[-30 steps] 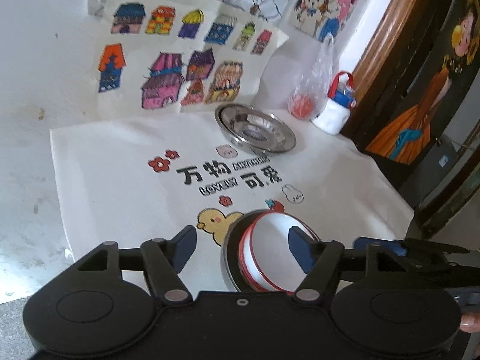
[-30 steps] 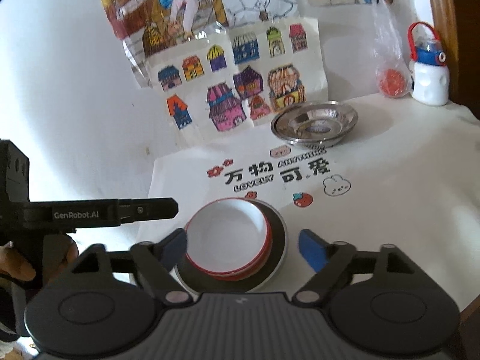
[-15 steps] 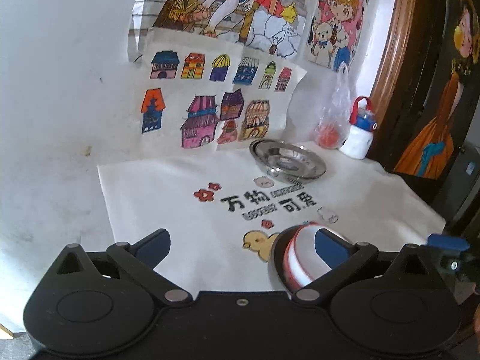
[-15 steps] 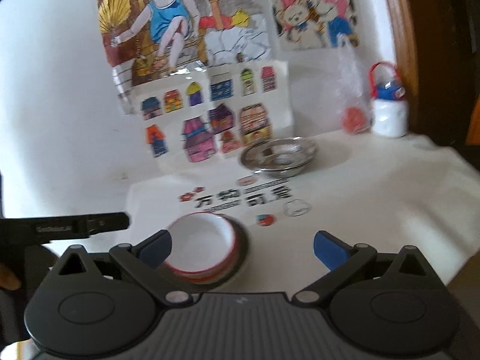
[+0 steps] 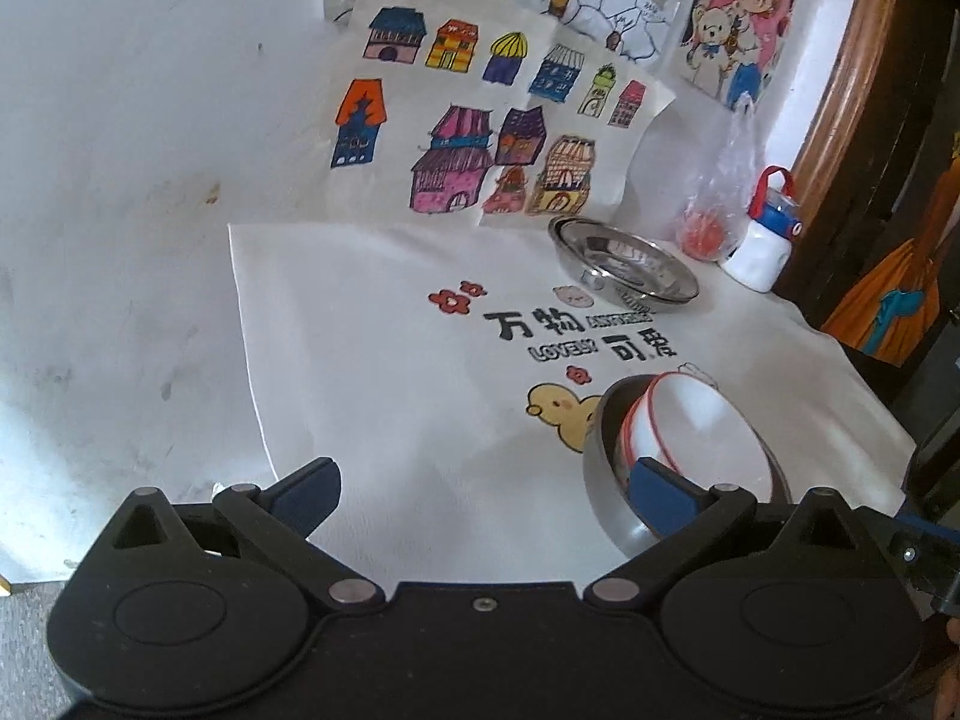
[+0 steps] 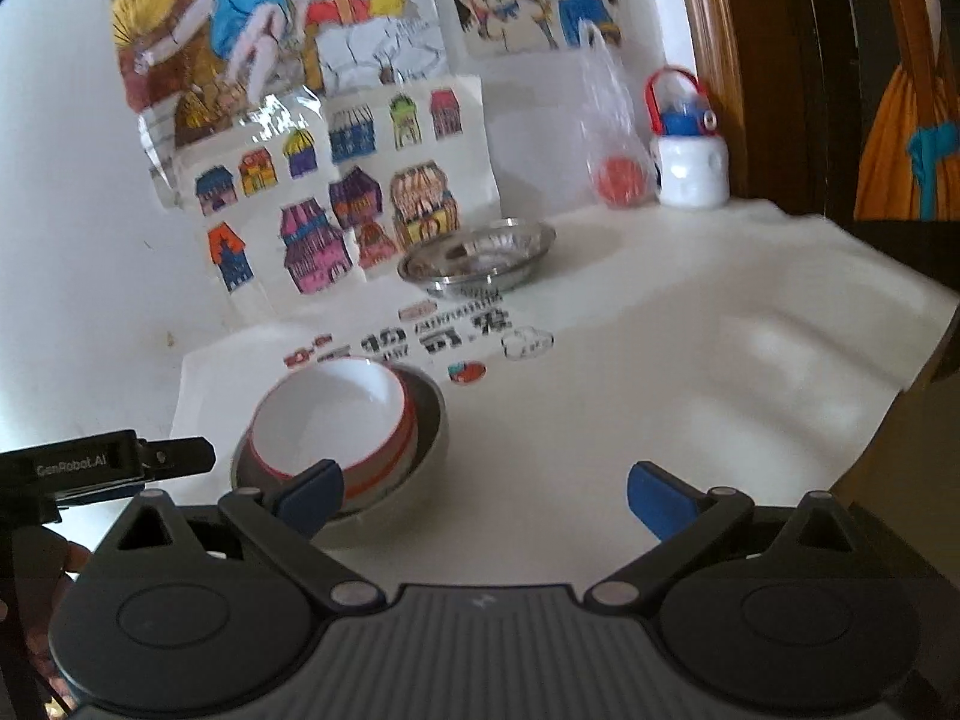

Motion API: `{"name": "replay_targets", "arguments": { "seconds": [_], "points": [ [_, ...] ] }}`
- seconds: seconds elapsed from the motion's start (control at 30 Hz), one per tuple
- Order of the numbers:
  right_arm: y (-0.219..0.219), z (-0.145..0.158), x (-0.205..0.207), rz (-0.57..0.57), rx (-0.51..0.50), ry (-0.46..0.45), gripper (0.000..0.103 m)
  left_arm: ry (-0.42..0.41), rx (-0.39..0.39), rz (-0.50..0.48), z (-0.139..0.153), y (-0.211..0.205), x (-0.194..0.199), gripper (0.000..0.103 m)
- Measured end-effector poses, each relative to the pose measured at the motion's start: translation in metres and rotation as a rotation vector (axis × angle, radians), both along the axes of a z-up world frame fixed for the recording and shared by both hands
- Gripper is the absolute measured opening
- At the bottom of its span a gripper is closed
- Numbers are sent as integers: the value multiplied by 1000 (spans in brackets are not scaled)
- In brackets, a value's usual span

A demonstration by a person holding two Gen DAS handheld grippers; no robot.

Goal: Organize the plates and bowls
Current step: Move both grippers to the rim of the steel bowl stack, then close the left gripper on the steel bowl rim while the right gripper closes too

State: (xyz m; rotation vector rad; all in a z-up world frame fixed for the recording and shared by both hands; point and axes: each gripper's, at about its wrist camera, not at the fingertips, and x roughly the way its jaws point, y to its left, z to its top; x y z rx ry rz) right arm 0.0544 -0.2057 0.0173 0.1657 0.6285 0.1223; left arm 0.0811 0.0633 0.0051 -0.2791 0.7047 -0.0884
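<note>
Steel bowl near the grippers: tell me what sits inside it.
The steel bowl holds nested white bowls with red rims, tilted. Its bottom beneath them is covered, so anything else inside cannot be seen.

Nested bowls and a steel plate on a white cloth.
White red-rimmed bowls (image 6: 327, 420) sit tilted inside a steel bowl (image 6: 429, 426); well behind them, near the drawings, lies a shallow steel plate (image 6: 480, 255).

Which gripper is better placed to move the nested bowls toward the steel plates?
Probably the left gripper: open, one finger overlapping the steel bowl holding the red-rimmed white bowl. The right gripper faces bare cloth.
</note>
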Motion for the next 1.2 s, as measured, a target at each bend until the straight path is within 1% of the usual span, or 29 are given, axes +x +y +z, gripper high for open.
{"name": "replay_targets", "arguments": {
  "seconds": [0.37,0.53,0.67,0.77,0.8,0.97,1.2],
  "points": [
    [10,-3,17,-23,-47,36,103,53,7,-11,-6,-6,15,102],
    [4,-6,24,-41,-10,43,103,50,9,-6,-7,-6,21,102],
    [2,-7,28,-49,-6,54,103,37,32,-8,-7,-8,24,102],
    [5,-7,32,-43,-5,67,102,45,35,-15,-8,-10,27,102],
    [6,-7,33,-45,-9,69,102,47,37,-15,-8,-11,27,102],
    [9,-6,38,-58,-47,87,91,66,58,-33,-9,-17,33,102],
    [12,-11,44,-47,-54,112,85,67,57,-53,-10,-22,39,98]
  ]
}}
